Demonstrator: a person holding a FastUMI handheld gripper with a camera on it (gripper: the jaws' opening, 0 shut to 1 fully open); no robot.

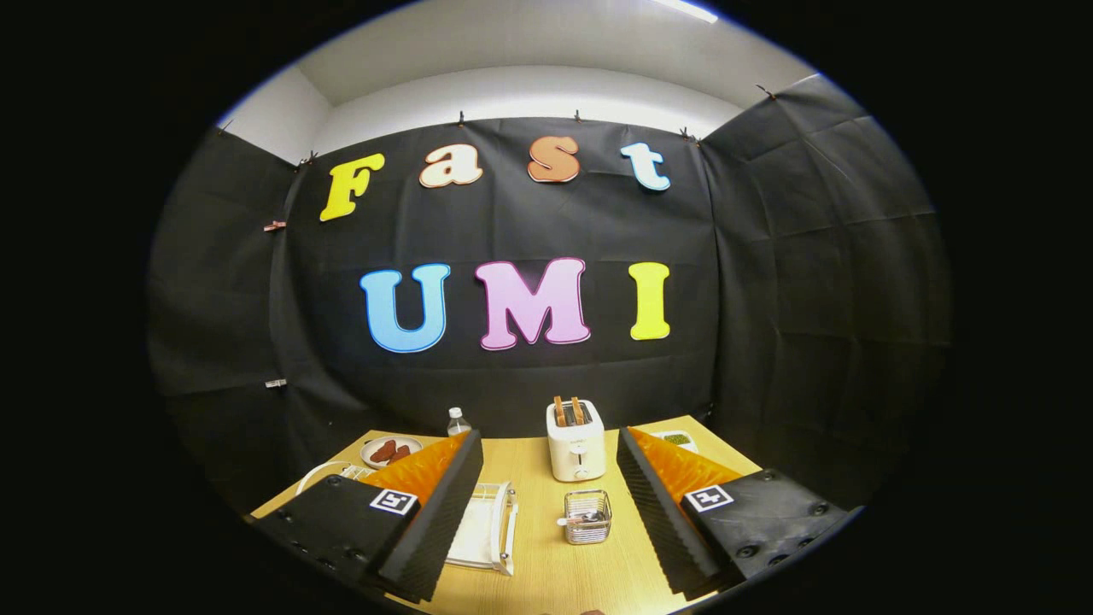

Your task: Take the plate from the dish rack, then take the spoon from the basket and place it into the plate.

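Tabletop (546, 555): basket (587, 517) between spread tongs (546, 521)

Passage between my fingers: my gripper (546, 512) stands wide open over bare wooden table (538, 572). Obstacles ahead in that lane: small wire basket (587, 516), spoon handle poking from its side; white toaster (575, 440) directly beyond it, bread upright in the slots. Beside my left finger: dish rack (491, 525), partly hidden. Far left corner: plate of food (390, 450), water bottle (458, 422). Far right corner: small dish (677, 440).
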